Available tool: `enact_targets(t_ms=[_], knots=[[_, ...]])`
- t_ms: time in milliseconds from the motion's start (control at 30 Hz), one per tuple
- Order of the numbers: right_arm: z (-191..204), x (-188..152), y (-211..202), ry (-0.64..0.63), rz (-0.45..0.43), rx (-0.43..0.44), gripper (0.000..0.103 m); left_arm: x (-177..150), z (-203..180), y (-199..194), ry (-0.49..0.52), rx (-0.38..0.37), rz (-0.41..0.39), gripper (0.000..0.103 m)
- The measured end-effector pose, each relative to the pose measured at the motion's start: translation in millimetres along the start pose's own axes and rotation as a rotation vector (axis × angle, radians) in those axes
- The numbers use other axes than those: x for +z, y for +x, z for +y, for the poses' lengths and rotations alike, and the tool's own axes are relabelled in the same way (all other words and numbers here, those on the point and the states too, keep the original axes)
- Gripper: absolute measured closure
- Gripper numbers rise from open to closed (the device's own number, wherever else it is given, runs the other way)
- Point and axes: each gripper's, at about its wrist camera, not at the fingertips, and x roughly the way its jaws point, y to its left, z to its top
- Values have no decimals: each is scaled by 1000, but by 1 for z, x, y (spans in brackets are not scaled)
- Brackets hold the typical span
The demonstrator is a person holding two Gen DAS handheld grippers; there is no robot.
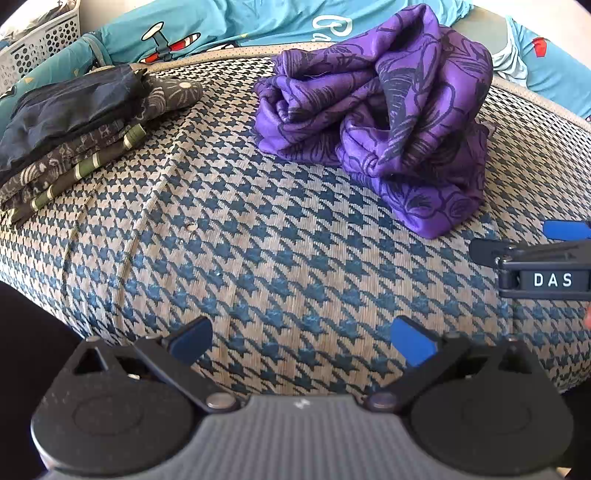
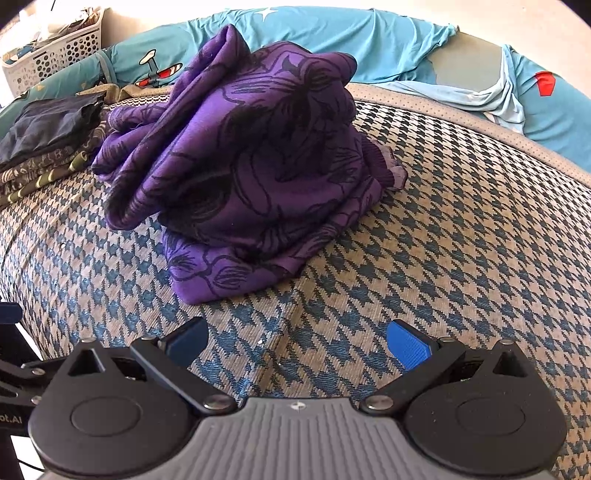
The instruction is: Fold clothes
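Purple fabric with dark floral line print, the purple garment [image 1: 376, 122], sits crumpled in a loose heap on the houndstooth mat [image 1: 258, 266], toward the far right in the left wrist view. Left gripper [image 1: 302, 341] hovers over bare mat in front of it, well apart from the cloth; jaws spread wide, nothing between the blue pads [image 1: 412, 345]. Far left: stack of folded clothes [image 1: 74, 136], dark navy piece on top, patterned brown and striped green layers under it, resting on the mat's left edge. Behind the mat, teal bedding [image 1: 280, 22] with cartoon plane print. White perforated basket [image 1: 40, 44] in the top left corner. Right gripper [image 1: 543, 269] enters from the right edge, black body marked "DAS", one blue pad showing; its opening can't be judged from here.

Right wrist view: right gripper [image 2: 297, 341] also over bare houndstooth mat [image 2: 461, 240], jaws wide apart, holding nothing. Purple garment [image 2: 240, 158] directly ahead, near the fingertips but not touching, piled high with a flatter folded layer at its base. Folded stack [image 2: 48, 147] to the left, just beside the garment's left edge. Teal bedding [image 2: 388, 40] behind, basket [image 2: 51, 55] top left.
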Motion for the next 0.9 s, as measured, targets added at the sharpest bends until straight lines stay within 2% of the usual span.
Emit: enact_targets(t_ms=[567,900], knots=[[6,-1,6,-11,28,-9,0,-4,3,10,-13,-8,35,0],[10,-1,10,-23,38,-9,0,-2,7,15,-29,16,30,0]])
